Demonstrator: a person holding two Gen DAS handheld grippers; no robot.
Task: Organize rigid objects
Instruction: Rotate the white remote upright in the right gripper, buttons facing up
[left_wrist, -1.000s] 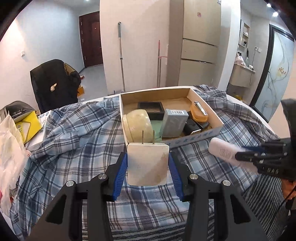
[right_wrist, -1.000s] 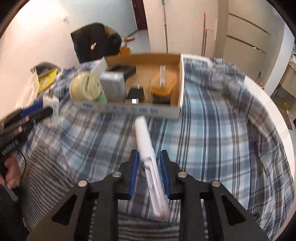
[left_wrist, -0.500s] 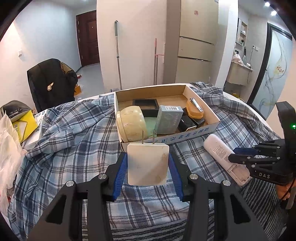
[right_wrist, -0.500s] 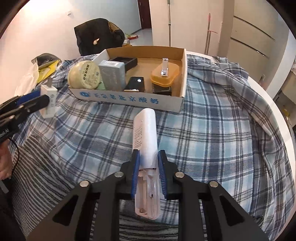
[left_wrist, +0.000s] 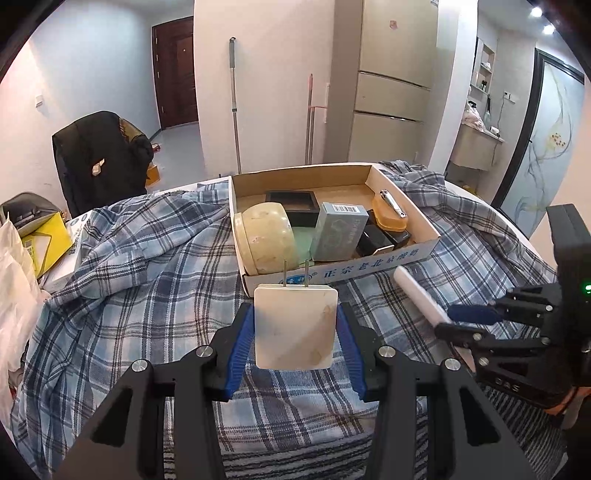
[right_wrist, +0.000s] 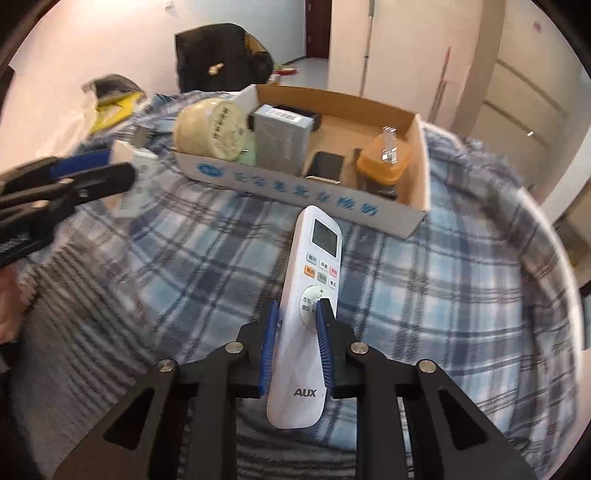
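My right claw (right_wrist: 293, 341) has rolled, so the AUX remote (right_wrist: 308, 306) it clamps now faces button-side up, just short of the cardboard box (right_wrist: 415, 218). My left claw (left_wrist: 295, 339) keeps gripping the plug adapter (left_wrist: 295, 326), waiting for boxing.

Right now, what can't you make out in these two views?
- Left wrist view: remote control, its buttons face away; the right hand-held gripper covers its near end.
- Right wrist view: charger, motion-blurred, partly behind the left hand-held gripper.
- Both views: cardboard box lettering unreadable.

Pale walls, dark door (left_wrist: 175, 75), beige cabinets (left_wrist: 393, 96) (ceiling spotlights lit)
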